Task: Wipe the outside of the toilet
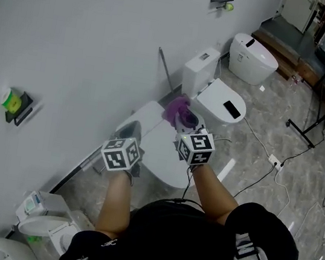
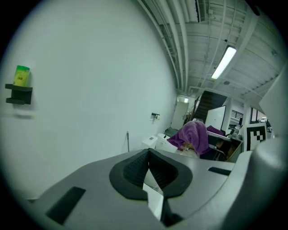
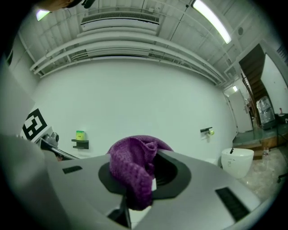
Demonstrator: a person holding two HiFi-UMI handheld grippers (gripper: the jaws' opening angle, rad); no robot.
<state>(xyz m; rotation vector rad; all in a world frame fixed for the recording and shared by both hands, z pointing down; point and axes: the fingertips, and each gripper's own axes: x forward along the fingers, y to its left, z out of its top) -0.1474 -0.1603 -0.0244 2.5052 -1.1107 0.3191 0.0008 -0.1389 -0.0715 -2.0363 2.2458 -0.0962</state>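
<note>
Toilet (image 1: 164,157) wiping may be interrupted if the purple cloth (image 3: 130,166), clamped in the right claw (image 3: 143,179), is dragged free; the left claw (image 2: 150,168) is held seemingly closed and empty.

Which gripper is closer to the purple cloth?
Right. The right gripper clamps the purple cloth in its jaws; the left gripper sits off to its left, not touching it.

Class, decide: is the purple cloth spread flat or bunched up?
Bunched up: the cloth sits as a crumpled wad with folds showing, clamped in the right gripper.
</note>
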